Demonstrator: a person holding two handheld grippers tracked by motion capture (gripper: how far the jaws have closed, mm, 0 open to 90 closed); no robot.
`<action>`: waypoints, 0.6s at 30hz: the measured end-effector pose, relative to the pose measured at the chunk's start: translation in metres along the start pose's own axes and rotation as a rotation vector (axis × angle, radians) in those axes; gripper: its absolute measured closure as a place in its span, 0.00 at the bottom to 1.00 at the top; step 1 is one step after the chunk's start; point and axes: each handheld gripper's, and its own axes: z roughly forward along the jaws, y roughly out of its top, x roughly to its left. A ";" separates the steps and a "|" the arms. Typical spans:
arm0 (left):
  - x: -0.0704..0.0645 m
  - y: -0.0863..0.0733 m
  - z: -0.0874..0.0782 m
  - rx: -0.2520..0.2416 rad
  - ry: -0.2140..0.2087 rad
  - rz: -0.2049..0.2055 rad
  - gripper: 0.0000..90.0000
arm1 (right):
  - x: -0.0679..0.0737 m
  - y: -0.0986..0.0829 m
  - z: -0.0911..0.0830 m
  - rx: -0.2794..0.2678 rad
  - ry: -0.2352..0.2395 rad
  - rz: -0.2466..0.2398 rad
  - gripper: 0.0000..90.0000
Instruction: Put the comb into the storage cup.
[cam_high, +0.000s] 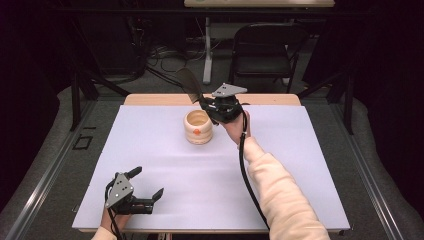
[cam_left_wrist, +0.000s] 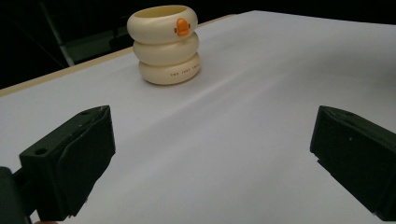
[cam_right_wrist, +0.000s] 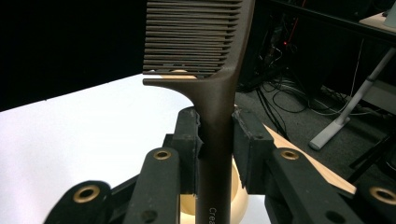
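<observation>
A cream holder shaped like three stacked rings with an orange mark (cam_high: 198, 127) stands upright on the white table mat, also seen as the cream holder (cam_left_wrist: 164, 44) ahead of the left jaws. My right gripper (cam_high: 207, 106) hovers just right of and above the holder's rim, shut on the handle of a dark brown comb (cam_high: 190, 85). The comb (cam_right_wrist: 205, 60) rises between the jaws with its teeth end up, and the holder (cam_right_wrist: 236, 193) shows below them. My left gripper (cam_high: 149, 185) rests near the front left of the mat, open, its fingers (cam_left_wrist: 74, 158) wide apart with nothing between them.
The white mat (cam_high: 300, 175) covers a wooden table (cam_high: 150, 99). Behind the table stand a black folding chair (cam_high: 265, 50) and a white desk leg (cam_high: 207, 50), with cables on the grey floor. Metal rails run along both sides.
</observation>
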 end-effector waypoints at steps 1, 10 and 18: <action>0.000 0.000 0.000 0.000 0.001 -0.003 0.00 | 0.000 0.000 0.000 -0.002 0.000 -0.001 0.81; 0.000 0.000 0.000 0.000 -0.003 -0.004 0.00 | -0.001 0.001 0.004 -0.006 0.001 -0.004 0.81; 0.000 0.000 0.000 -0.002 0.000 -0.003 0.00 | -0.002 0.003 0.005 -0.020 -0.003 -0.004 0.80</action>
